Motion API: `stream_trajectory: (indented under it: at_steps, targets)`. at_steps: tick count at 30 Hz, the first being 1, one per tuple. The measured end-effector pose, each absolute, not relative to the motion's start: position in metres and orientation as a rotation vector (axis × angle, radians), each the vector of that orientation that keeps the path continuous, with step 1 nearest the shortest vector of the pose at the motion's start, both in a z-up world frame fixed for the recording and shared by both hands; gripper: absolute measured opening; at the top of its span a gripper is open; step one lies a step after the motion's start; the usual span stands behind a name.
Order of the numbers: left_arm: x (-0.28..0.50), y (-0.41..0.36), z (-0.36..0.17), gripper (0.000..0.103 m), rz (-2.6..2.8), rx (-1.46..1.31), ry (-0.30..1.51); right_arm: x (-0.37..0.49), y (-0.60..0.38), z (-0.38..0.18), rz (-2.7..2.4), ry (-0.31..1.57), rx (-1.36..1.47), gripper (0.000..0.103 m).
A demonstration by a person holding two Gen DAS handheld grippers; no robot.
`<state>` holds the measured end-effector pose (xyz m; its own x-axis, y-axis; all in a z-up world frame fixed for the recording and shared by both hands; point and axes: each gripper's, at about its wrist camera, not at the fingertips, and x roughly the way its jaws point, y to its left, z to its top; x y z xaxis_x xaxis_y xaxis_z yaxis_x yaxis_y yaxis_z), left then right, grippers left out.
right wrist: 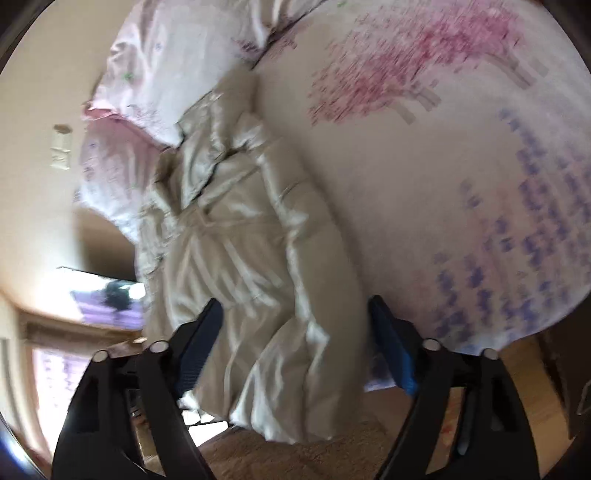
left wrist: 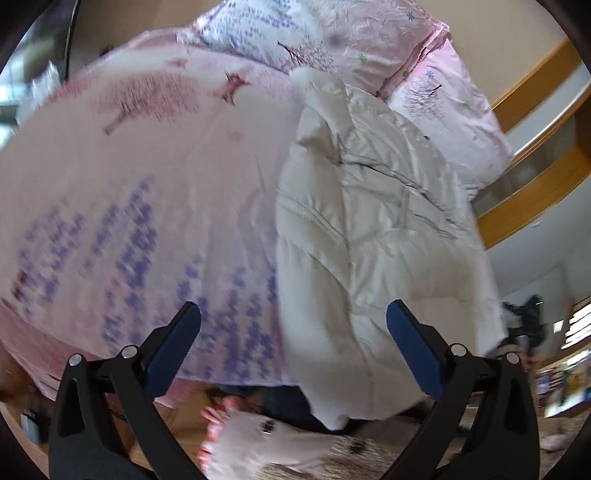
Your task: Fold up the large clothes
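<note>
With both the left gripper (left wrist: pixel 293 321) and right gripper (right wrist: pixel 295 317) spread wide and empty, pinch the puffer coat (left wrist: pixel 369 229) hem's near corners firmly before lifting.

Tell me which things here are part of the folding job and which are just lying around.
Part of the job:
white padded coat
left claw, open
right claw, open around the coat's hem, not yet pinching it

Just lying about:
flowered bedspread
pillows
slippers on the floor
</note>
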<state>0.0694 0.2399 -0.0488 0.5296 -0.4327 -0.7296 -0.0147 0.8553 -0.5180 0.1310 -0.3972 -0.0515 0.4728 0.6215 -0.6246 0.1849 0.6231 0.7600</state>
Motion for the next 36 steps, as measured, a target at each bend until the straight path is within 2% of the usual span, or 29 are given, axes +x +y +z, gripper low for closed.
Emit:
stream_trajectory:
  at_steps: [4, 8, 16, 18, 19, 21, 22, 23, 26, 30, 36]
  targets:
    - [0.066, 0.24, -0.054, 0.098, -0.308, -0.575, 0.988, 0.131, -0.39, -0.053, 0.393, 1.079, 0.894, 0.073]
    - [0.063, 0.238, -0.061, 0.078, -0.368, -0.665, 1.014, 0.127, -0.386, -0.056, 0.438, 1.09, 0.887, 0.072]
    - [0.048, 0.217, -0.066, 0.073, -0.441, -0.716, 1.055, 0.121, -0.369, -0.054, 0.519, 1.1, 0.86, 0.072]
    - [0.047, 0.213, -0.068, 0.065, -0.448, -0.727, 1.062, 0.122, -0.365, -0.054, 0.529, 1.099, 0.856, 0.071]
    - [0.046, 0.21, -0.069, 0.063, -0.446, -0.733, 1.062, 0.121, -0.363, -0.054, 0.533, 1.098, 0.853, 0.067]
    - [0.047, 0.208, -0.068, 0.052, -0.434, -0.737, 1.054, 0.12, -0.362, -0.055, 0.529, 1.098, 0.849, 0.057]
    - [0.047, 0.208, -0.067, 0.047, -0.425, -0.737, 1.049, 0.119, -0.362, -0.055, 0.521, 1.093, 0.851, 0.047]
    - [0.048, 0.209, -0.066, 0.037, -0.415, -0.737, 1.046, 0.117, -0.363, -0.055, 0.516, 1.086, 0.851, 0.04]
    - [0.048, 0.213, -0.063, 0.024, -0.397, -0.75, 1.029, 0.114, -0.365, -0.048, 0.507, 1.039, 0.857, 0.03]
    - [0.05, 0.219, -0.053, 0.016, -0.388, -0.749, 0.981, 0.114, -0.363, -0.033, 0.493, 0.963, 0.831, 0.024]
    - [0.061, 0.222, -0.026, 0.012, -0.373, -0.72, 0.886, 0.114, -0.356, 0.007, 0.48, 0.786, 0.796, 0.019]
